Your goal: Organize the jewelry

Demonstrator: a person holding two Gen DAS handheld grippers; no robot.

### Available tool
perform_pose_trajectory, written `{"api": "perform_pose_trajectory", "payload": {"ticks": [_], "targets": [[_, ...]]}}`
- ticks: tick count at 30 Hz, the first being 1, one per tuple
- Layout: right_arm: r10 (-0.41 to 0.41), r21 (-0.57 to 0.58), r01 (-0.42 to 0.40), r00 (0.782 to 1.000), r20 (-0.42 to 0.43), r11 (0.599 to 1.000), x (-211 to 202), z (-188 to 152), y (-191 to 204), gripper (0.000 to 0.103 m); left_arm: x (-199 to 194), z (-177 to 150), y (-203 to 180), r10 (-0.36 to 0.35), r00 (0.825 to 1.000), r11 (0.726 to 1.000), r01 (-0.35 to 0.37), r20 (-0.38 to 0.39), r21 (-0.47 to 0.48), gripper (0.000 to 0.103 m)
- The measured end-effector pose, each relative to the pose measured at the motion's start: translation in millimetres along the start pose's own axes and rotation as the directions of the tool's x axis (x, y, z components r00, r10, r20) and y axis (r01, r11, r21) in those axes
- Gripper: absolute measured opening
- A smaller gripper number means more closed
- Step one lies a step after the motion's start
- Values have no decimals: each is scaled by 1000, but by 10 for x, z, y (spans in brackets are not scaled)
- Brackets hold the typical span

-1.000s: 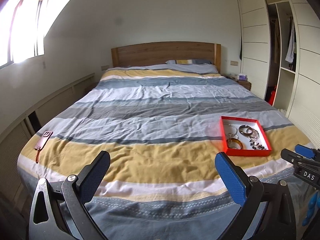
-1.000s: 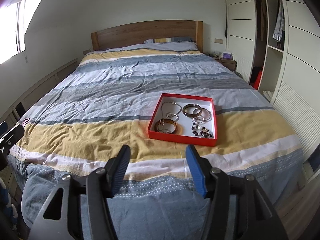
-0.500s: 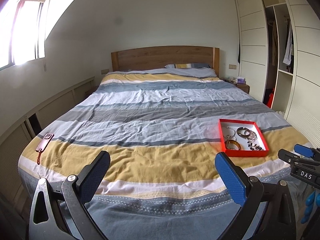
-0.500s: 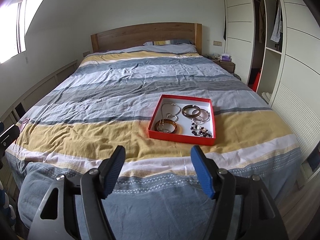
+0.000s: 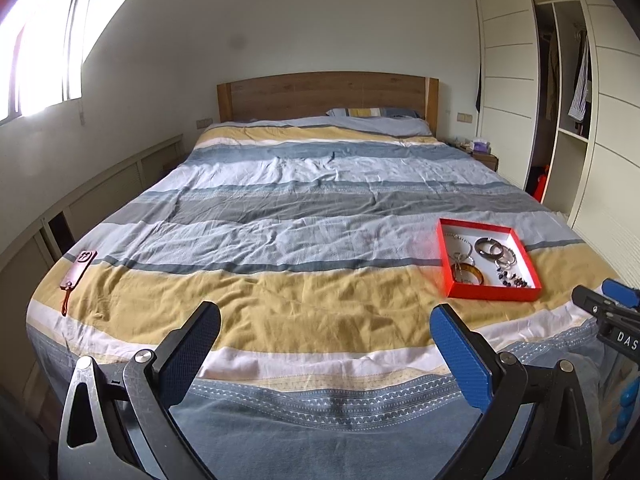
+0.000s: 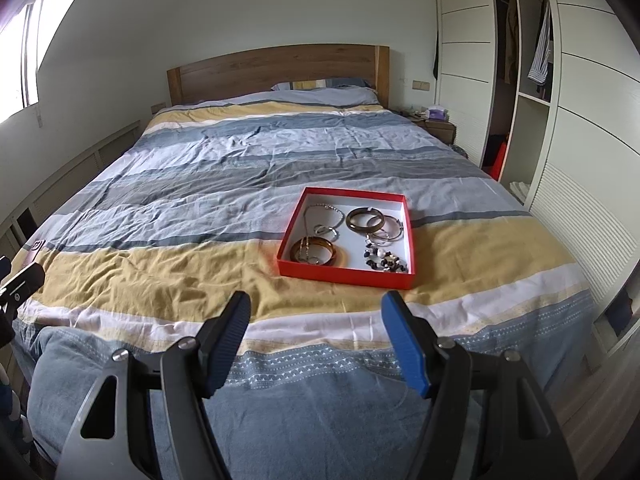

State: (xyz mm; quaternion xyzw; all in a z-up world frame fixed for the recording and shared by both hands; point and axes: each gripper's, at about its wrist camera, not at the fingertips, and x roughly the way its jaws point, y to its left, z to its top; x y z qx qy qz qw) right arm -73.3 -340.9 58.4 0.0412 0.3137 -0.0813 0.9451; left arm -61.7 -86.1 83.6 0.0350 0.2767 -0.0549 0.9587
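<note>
A red tray [image 6: 344, 272] with a white floor lies on the striped bed near its foot, right of centre; it also shows in the left wrist view [image 5: 490, 292]. In it lie an amber bangle [image 6: 313, 251], a brown bangle [image 6: 362, 219], silver bracelets [image 6: 386, 232], a chain necklace [image 6: 326, 216] and a dark bead bracelet [image 6: 386, 262]. My right gripper [image 6: 316, 316] is open and empty, short of the tray over the bed's foot. My left gripper [image 5: 324, 330] is open and empty, well left of the tray.
A brown phone case with a strap [image 5: 78, 270] lies on the bed's near left corner. A wooden headboard [image 5: 326, 94] and pillows are at the far end. An open white wardrobe [image 6: 524, 80] and a nightstand [image 6: 434, 122] stand to the right.
Both grippers have pulled back and tilted up a little, so the tray sits lower and farther in the views. The right jaws have opened wider.
</note>
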Motion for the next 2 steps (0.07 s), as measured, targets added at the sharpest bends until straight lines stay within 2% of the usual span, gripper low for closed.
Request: {"api": "perform_pose_trajectory", "payload": {"ticks": [2], "targets": [[-7, -6, 7, 1000, 5, 1000, 35, 15, 18, 66, 22, -2, 35, 7, 1000, 1000, -7, -1, -10, 102]]}}
